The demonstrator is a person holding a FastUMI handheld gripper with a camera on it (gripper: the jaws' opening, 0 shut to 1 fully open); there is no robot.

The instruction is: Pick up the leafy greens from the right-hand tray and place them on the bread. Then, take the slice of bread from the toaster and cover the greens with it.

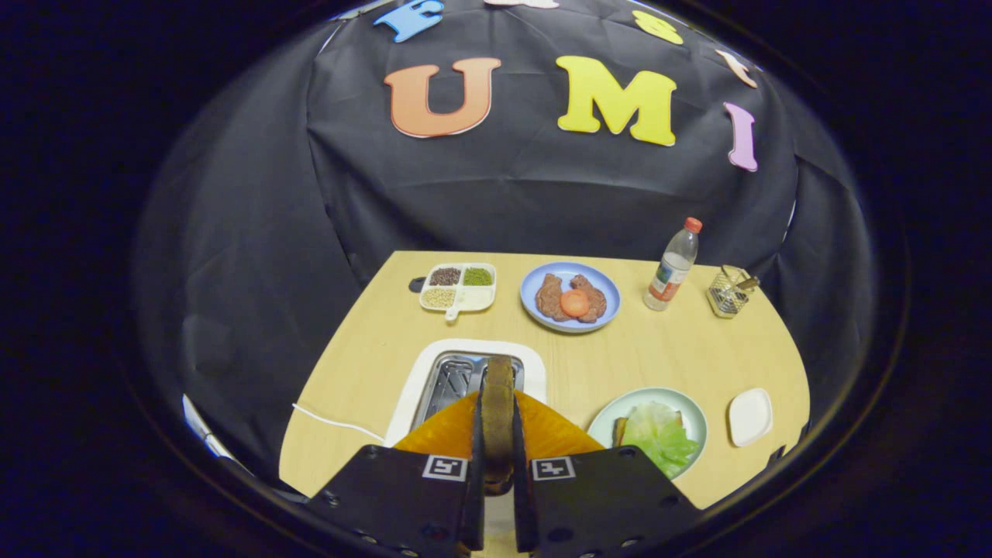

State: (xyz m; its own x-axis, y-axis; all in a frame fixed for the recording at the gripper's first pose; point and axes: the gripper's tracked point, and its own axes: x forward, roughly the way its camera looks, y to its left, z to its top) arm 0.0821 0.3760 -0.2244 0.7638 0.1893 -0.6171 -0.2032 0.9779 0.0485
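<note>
A pale wooden table (635, 356) with a rounded far edge stands against the booth's black cloth wall (496, 194), which hangs creased behind and to both sides of it. Even light falls on the tabletop, while the cloth stays dark.

Even overhead light, soft shadows — table (620, 356) sharp, strong fisheye bending at edges, dim surround.

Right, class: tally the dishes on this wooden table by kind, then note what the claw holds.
Round plates: 2, blue with meat, pale green with lettuce
Divided white tray: 1
Small white dish: 1
Total: 4
Claw: shut on the brown bread slice.
</note>
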